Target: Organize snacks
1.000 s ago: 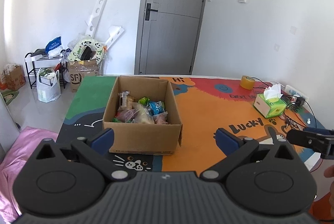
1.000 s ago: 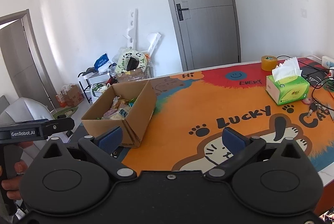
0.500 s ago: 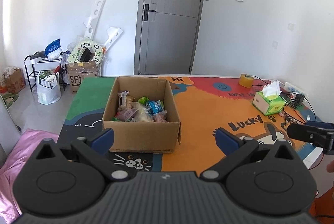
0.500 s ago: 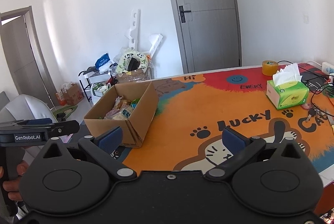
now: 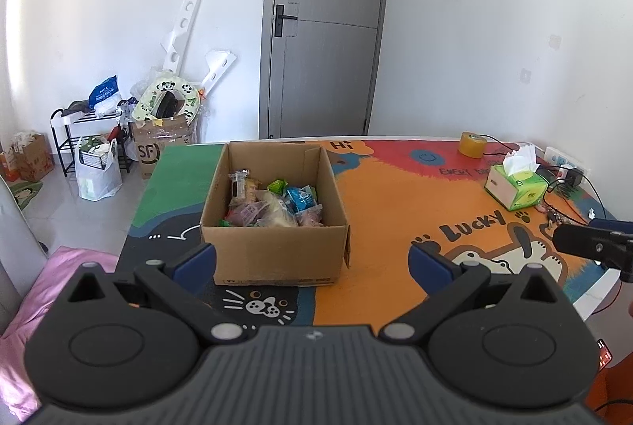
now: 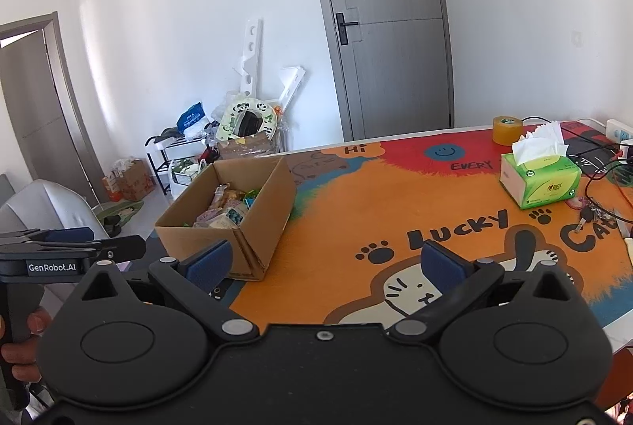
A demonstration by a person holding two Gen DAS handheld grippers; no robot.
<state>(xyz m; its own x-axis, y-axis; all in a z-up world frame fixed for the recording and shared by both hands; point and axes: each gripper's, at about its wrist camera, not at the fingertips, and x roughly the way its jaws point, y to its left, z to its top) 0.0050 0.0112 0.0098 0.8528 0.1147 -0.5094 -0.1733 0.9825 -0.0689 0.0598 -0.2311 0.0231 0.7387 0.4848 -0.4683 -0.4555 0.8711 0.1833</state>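
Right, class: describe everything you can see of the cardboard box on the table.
The cardboard box is plain brown, square and open-topped, with small print along its bottom edge. It sits upright on the table's colourful cartoon mat, near the left end. Inside lies a loose heap of wrapped snacks that stays below the rim. Neither gripper touches it.

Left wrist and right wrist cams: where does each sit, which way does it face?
Left wrist: on the left gripper, above the table's near edge, facing the cardboard box head-on; the right gripper shows at the right edge.
Right wrist: on the right gripper, further right, facing the cartoon mat; left gripper and a hand show at the left edge.
Shared: box of snacks, tissue box, tape roll, grey door.
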